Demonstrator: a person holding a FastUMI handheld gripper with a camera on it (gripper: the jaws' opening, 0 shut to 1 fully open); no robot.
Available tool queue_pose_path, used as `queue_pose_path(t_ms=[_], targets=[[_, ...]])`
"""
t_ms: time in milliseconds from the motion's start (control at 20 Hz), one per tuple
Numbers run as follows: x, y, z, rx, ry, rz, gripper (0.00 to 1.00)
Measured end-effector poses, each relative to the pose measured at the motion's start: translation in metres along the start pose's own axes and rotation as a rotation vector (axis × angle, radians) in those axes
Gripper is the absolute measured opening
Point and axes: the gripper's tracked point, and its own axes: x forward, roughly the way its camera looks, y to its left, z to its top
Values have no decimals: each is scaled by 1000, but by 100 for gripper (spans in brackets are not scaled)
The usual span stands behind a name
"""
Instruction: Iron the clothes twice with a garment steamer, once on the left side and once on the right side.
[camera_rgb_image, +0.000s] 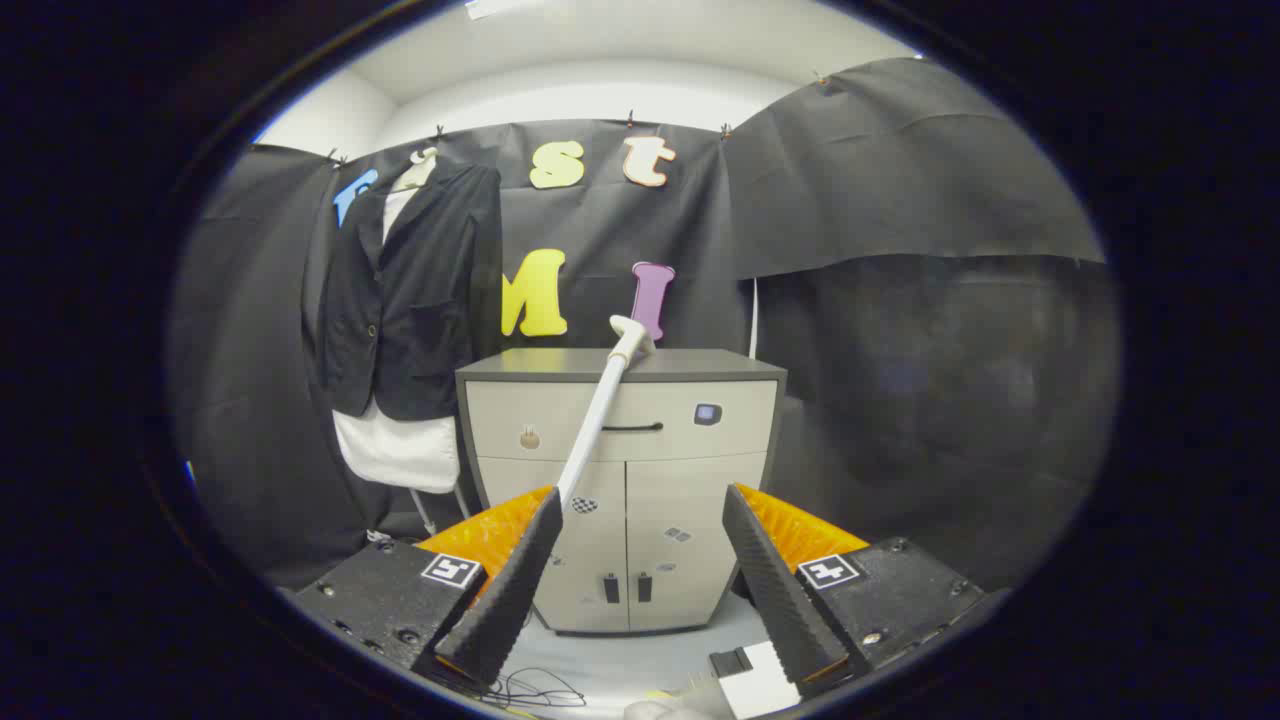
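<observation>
A grey cabinet (622, 480) with one drawer and two doors stood against the booth's black cloth wall, and serves here as the landmark. The gripper (640, 585) faced its doors from well back, jaws spread wide and holding nothing.

The garment steamer (603, 405), a slim white wand, leaned across the cabinet's front, its head resting at the cabinet's top edge and its lower end hidden behind the left finger (510, 590).

To the left of the cabinet hung the clothes: a dark jacket (410, 300) over a white shirt (397, 452), on a hanger against the wall.

Judged from this, the wand looked precariously propped. A nudge from one finger before both closed could have sent it sliding off the cabinet. A grasp low on the wand might also have let its head swing. Thin cables (535, 690) lay on the floor below the cabinet and could have snagged.
</observation>
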Motion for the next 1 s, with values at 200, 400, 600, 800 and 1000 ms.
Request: queue_pose_path(t_ms=[200, 400, 600, 800, 1000], targets=[[-1, -2, 3, 13, -7, 0, 100], [-4, -2, 2, 18, -9, -3, 100], [-8, -1, 3, 30, -11, -4, 100], [-12, 1, 9, 27, -30, -11, 100], [-17, -2, 26, 8, -61, -28, 100]])
